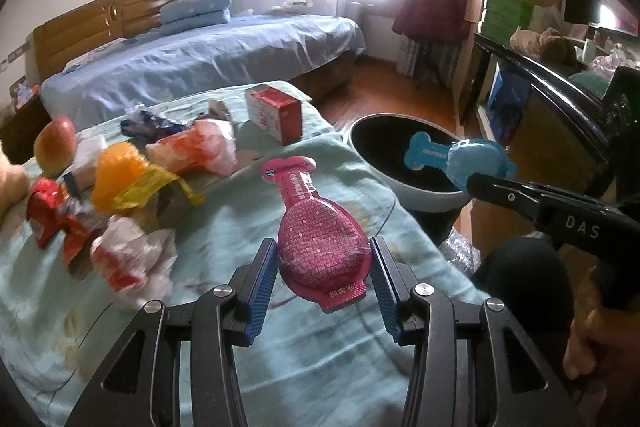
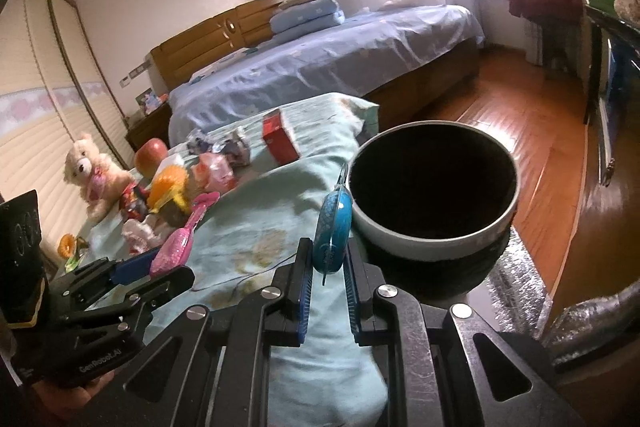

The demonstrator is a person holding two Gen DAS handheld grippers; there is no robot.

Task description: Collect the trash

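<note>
**Two pouches held near a dark bin**

Left wrist view: the left gripper (image 1: 323, 271) clamps a pink pouch (image 1: 316, 227) above the green blanket (image 1: 224, 267); wrappers (image 1: 132, 183) lie left.

Right wrist view: the right gripper (image 2: 326, 263) pinches a blue pouch (image 2: 332, 233) edge-on beside the bin (image 2: 434, 239), whose dark interior seems empty. A teddy bear (image 2: 94, 177) shows only here.

Our right gripper (image 2: 326, 263) pinches a blue pouch (image 2: 332, 235) edge-on, just beside the rim of the dark bin (image 2: 434, 247) at the cloth-covered table's (image 2: 280, 211) right edge. At lower left our left gripper (image 2: 160, 267) holds a pink pouch (image 2: 180, 247). Wrappers, a red box (image 2: 278, 139), an apple (image 2: 150, 153) and a teddy bear (image 2: 94, 175) crowd the far left side.
</note>
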